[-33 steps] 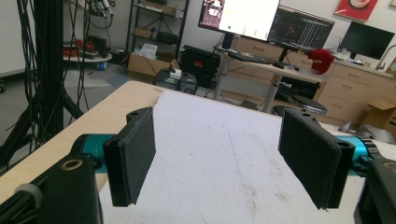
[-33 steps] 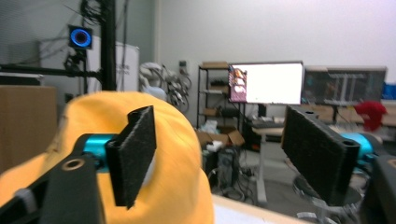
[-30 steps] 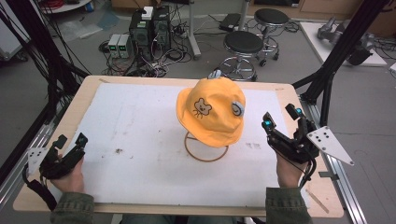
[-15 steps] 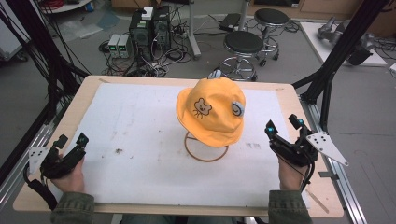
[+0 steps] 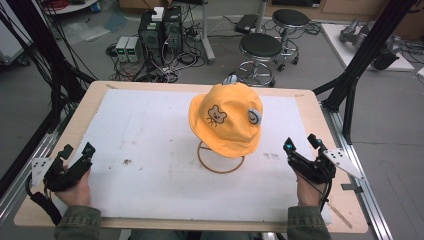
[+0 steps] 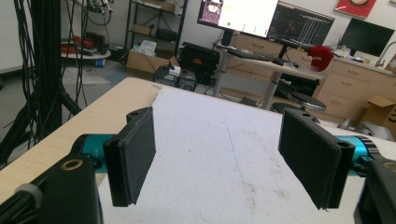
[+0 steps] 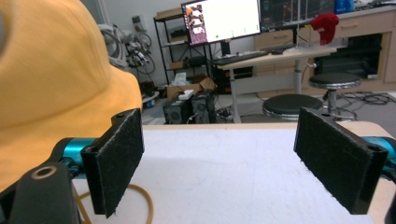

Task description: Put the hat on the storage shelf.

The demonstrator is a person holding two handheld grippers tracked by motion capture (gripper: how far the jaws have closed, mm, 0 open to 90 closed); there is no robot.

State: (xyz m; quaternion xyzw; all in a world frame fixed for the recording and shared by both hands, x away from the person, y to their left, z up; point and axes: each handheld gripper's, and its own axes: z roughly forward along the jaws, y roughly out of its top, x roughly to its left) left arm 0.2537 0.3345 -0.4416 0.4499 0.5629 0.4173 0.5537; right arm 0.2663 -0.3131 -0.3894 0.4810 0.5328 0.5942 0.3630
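Note:
An orange bucket hat point(image 5: 225, 117) with a bear drawing sits on a wire stand whose ring base point(image 5: 220, 162) rests on the white mat point(image 5: 150, 135) mid-table. My right gripper point(image 5: 300, 142) is low over the mat to the right of the hat, apart from it. Its jaws have just been opening and stand open with nothing between them. In the right gripper view point(image 7: 219, 154) the hat point(image 7: 51, 79) hangs beyond the left jaw, and the ring point(image 7: 140, 200) shows below it. My left gripper point(image 5: 78, 149) rests open at the near left corner, with bare mat between its pads point(image 6: 133, 161).
The mat covers a wooden table point(image 5: 320, 115). Black frame posts point(image 5: 360, 55) rise at the right and cables point(image 5: 45, 65) hang at the left. Two stools point(image 5: 260, 47) and computer boxes point(image 5: 160, 30) stand on the floor beyond the far edge.
My right gripper has come down and back toward the near edge, its jaws spreading slightly wider. The left gripper and the hat have stayed put.

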